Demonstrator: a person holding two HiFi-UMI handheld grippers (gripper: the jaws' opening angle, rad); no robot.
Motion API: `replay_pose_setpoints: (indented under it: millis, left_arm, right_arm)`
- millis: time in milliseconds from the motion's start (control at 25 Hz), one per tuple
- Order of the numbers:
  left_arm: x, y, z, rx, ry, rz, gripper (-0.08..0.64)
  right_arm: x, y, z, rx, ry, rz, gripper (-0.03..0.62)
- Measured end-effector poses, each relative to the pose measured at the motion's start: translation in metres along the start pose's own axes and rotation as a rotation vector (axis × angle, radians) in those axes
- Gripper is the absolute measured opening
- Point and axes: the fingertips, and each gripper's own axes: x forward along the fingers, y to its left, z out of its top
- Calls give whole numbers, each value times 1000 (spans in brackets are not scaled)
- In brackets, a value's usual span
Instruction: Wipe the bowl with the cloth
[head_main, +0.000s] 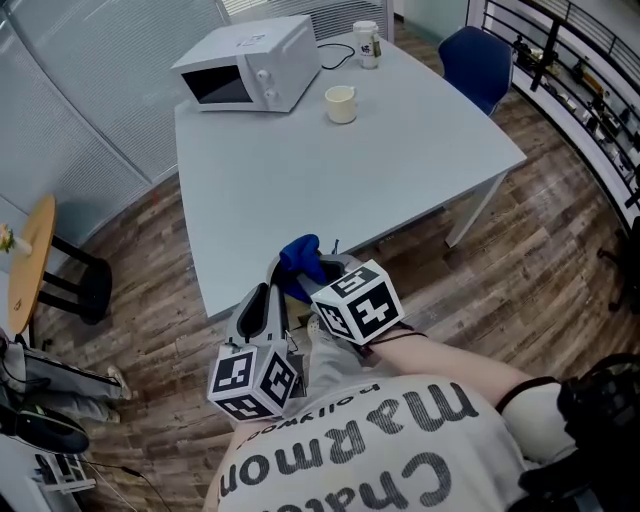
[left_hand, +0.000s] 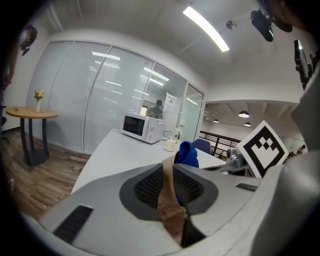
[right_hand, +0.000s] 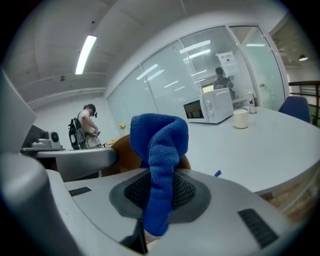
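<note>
Grey table (head_main: 400, 170) stretches away, a microwave (head_main: 250, 62) at its far left. At the near edge, the left gripper (left_hand: 171, 189) is clamped on the rim of a brown bowl (left_hand: 167, 170). Just right, the right gripper (right_hand: 160, 200) pinches a bunched blue cloth (right_hand: 160, 145).

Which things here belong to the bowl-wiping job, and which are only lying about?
For the job: bowl, held in the left tool; blue cloth, held in the right tool.
Lying about: microwave, cup, blue chair, round side table.
</note>
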Motion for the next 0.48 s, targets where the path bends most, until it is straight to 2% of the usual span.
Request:
replay_pose_setpoints:
  millis: [200,480]
  left_arm:
    - [-5,20,-5,-73,4,38,69]
    - [17,59,-1,-151,24,45,64]
  right_arm:
    - [-1,-4,2,-19,-10,-52,63]
    - [18,-5,23,64,-48,-81,63]
